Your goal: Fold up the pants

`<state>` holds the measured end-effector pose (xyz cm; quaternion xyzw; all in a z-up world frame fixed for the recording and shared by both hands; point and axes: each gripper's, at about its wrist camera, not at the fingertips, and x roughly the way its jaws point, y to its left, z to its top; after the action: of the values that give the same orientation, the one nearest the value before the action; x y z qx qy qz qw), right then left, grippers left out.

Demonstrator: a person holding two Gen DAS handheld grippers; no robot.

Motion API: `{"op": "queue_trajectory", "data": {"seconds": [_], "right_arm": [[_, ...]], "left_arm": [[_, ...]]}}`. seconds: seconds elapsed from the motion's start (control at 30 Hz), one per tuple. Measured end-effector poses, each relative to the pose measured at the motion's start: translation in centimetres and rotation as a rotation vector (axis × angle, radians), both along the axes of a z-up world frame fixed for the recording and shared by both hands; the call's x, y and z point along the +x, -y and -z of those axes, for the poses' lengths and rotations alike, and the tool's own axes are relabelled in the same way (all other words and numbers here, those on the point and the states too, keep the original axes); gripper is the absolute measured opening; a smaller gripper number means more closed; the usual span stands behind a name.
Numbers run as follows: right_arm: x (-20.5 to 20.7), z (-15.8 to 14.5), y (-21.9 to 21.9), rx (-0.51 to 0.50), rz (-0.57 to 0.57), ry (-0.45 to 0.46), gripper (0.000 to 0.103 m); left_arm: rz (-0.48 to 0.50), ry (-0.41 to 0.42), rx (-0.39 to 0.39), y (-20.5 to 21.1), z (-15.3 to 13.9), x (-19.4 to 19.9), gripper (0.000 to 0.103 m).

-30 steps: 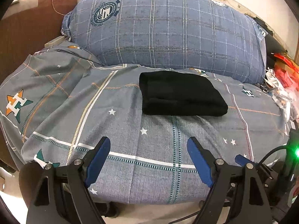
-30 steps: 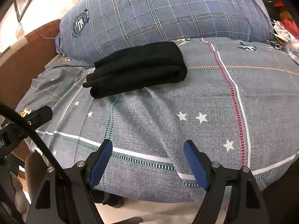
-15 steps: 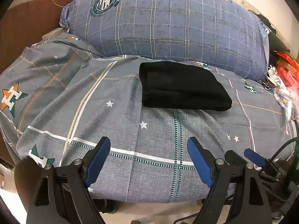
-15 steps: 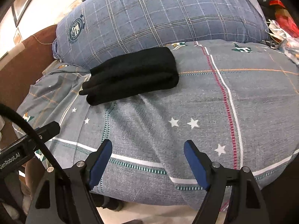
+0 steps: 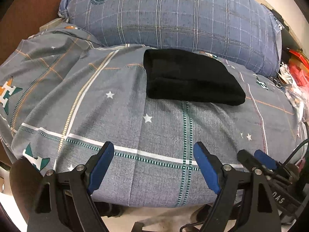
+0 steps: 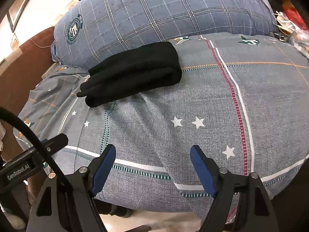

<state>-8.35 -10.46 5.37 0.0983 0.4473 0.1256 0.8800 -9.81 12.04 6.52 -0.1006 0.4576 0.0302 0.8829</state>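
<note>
The black pants (image 5: pixel 190 77) (already folded) are lying on the bed (image 5: pixel 115 116) just before the blue pillow (image 5: pixel 173 13). Left claw (image 5: pixel 153 154) and right claw (image 6: pixel 152 156) are hanging wide apart, gripping nothing.

Folded black pants (image 5: pixel 191 77) lie on the bed (image 5: pixel 115 116), at about one o'clock from centre, touching the blue pillow (image 5: pixel 173 15) at twelve. Left tongs (image 5: pixel 153 150) hang wide and empty at six; right tongs (image 5: pixel 258 158) show at five.
</note>
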Motion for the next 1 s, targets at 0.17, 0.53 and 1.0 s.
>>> {"op": "queue_trajectory", "data": {"seconds": [0.17,0.53,1.0], "right_arm": [[1.0,-2.1,1.3,0.028,0.020,0.058,0.084],[14.9,-4.7,2.9,0.130,-0.031,0.015,0.089],[23.6,0.5,0.8,0.365,-0.096,-0.167,0.083]], "left_arm": [[0.001,-0.009,-0.150,-3.7,-0.5,3.5,0.083],[0.098,-0.131,-0.478,-5.8,3.9,16.0,0.083],[0.206,-0.105,-0.523,-4.0,2.9,20.6,0.073]]}}
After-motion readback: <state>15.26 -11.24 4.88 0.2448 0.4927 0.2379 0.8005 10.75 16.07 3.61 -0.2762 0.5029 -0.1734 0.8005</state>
